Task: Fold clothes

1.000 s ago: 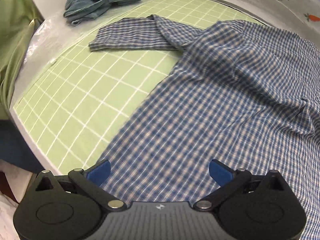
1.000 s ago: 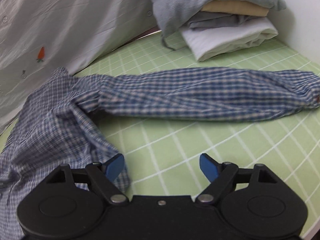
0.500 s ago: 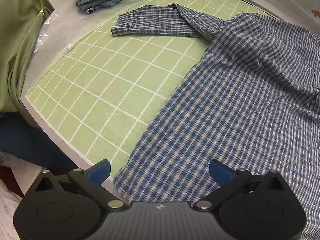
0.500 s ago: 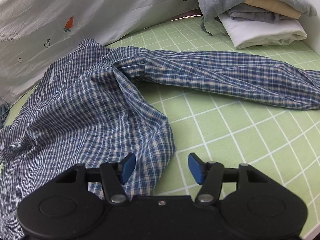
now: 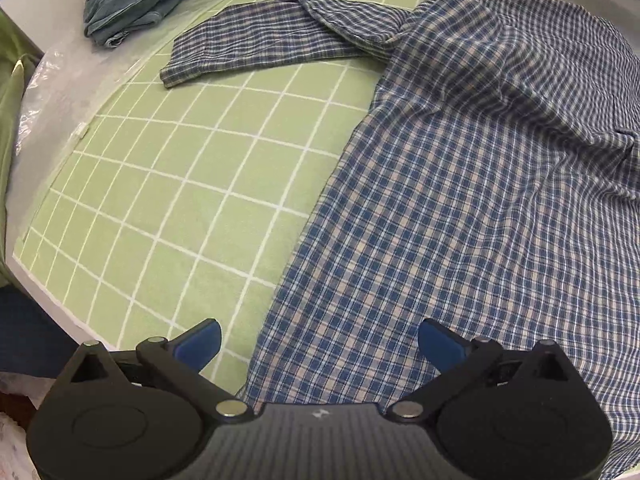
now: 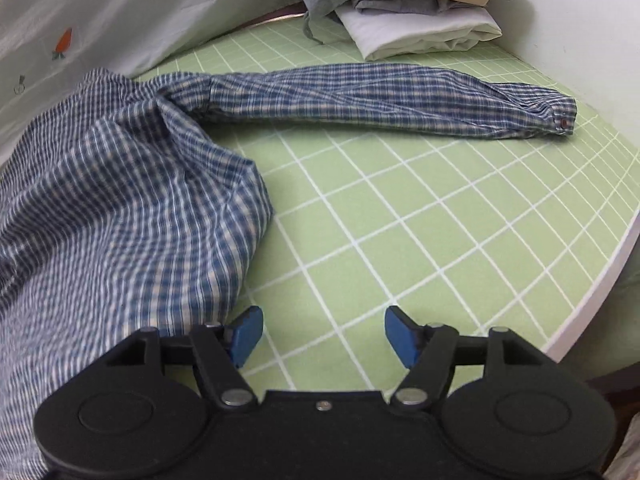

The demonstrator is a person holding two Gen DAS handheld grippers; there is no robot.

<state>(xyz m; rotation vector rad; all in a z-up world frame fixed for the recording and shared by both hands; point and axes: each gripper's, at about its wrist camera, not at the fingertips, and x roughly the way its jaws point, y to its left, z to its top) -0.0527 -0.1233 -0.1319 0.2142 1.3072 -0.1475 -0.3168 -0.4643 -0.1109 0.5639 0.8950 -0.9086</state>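
left gripper [image 5: 318, 338] has dropped to the shirt [image 5: 460, 200] hem at lower frame, fingers apart. right gripper [image 6: 320, 334] fingers, just reopening, empty beside the shirt's edge; corner grabs likely next.

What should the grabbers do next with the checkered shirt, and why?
Probably lower the left gripper and close it on the plaid shirt's bottom corner, which lies right between its open fingers. The right gripper, its jaws just reopening, hangs over bare green grid mat beside the shirt's other edge. Both sleeves lie spread out, so the shirt seems ready for folding.
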